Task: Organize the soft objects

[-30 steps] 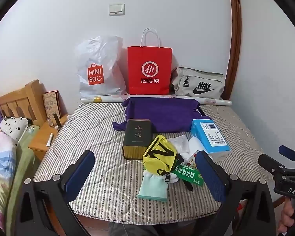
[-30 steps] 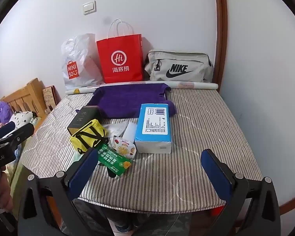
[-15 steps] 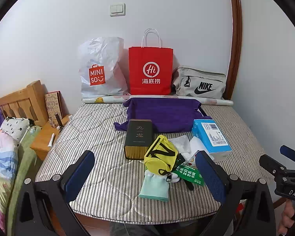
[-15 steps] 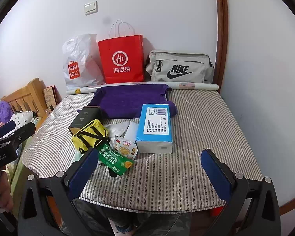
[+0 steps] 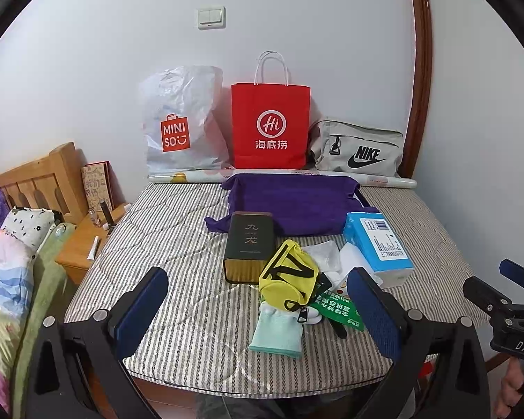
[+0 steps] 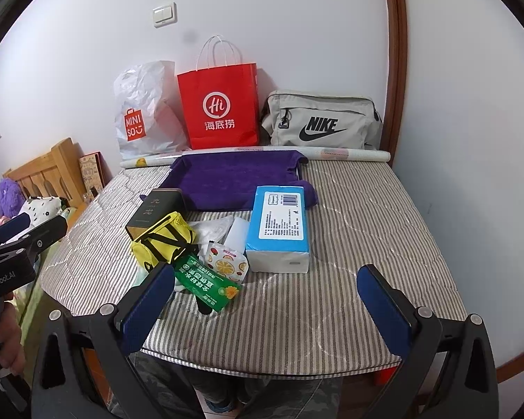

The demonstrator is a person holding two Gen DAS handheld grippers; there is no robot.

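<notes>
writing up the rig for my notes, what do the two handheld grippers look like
Both are matte black frames with silver screws and two wide fingers faced with textured blue pads: left gripper, right gripper. White lettering marks the bodies: GenRobot.AI on the left, DAS on the right.

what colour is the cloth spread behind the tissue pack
Deep purple cloth, plain with no pattern; clearest in the right wrist view.

We are reading "MINISO" on the white plastic bag, and "Hi" above "海底捞" on the red paper bag. The grey pouch is showing "NIKE". The dark tin is bearing "九龙". "DAS" is showing on the right gripper's body, and "GenRobot.AI" on the left gripper's body. The blue tissue pack's small print is staying unreadable.
</notes>
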